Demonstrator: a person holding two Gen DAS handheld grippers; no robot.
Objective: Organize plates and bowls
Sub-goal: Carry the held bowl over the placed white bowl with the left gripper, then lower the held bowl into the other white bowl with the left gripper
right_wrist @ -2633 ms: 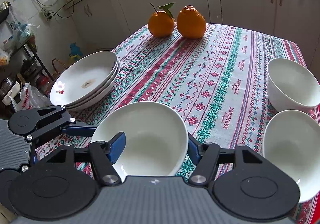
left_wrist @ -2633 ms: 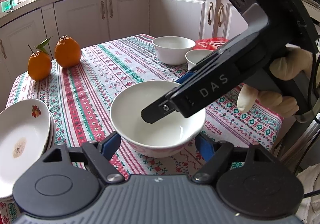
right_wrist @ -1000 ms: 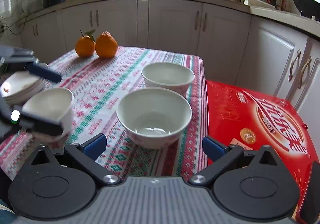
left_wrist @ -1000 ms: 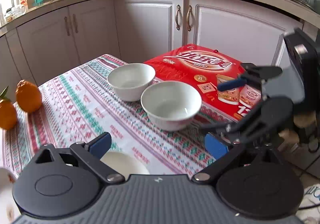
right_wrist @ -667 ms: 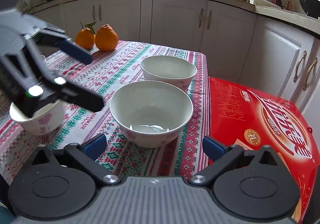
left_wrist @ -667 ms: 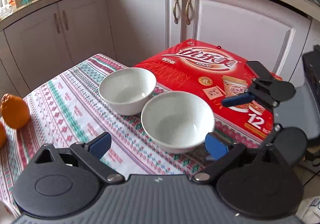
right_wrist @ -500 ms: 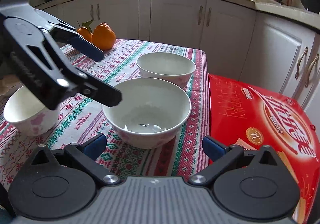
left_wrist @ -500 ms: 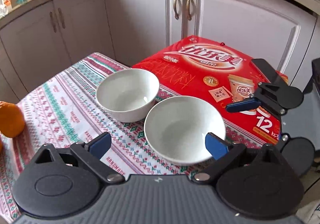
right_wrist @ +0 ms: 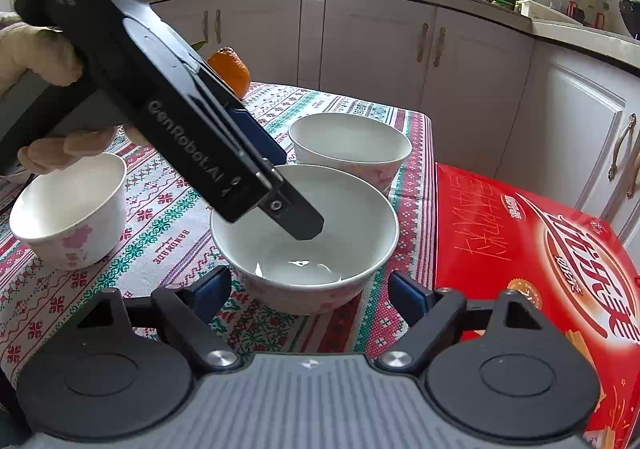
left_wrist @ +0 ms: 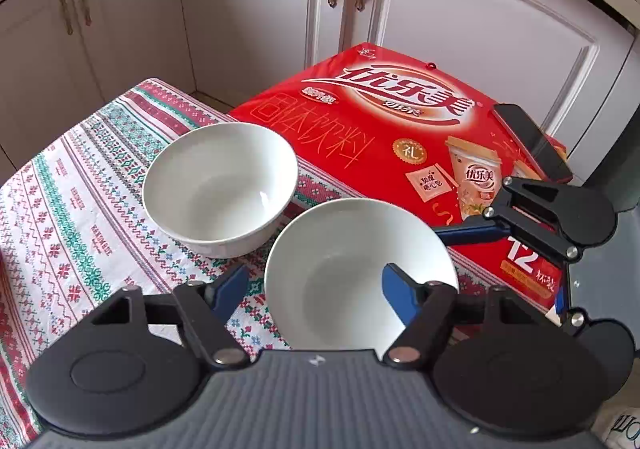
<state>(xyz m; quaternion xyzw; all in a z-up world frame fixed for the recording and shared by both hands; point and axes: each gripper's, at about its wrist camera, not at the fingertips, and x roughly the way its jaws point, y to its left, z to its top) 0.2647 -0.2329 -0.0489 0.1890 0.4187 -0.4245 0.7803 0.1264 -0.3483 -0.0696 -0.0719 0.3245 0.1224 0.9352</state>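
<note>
A white bowl stands on the patterned tablecloth near the table's edge, with a second white bowl just behind it. My left gripper straddles the near bowl's left rim, one pad inside and one outside. Its jaws are closing and a gap still shows at the outer pad. My right gripper flanks the same bowl low at its near side; its jaws are closing, with both pads just clear of the wall. One right finger shows beside the rim.
A smaller flowered bowl sits at the left, and the far bowl behind. A red drink carton lies along the table's right edge with a phone on it. An orange is at the back. A gloved hand holds the left gripper.
The left gripper swung across from the small bowl to the near bowl and dipped one finger into it. Both grippers' jaws have narrowed. The right gripper barely moved.
</note>
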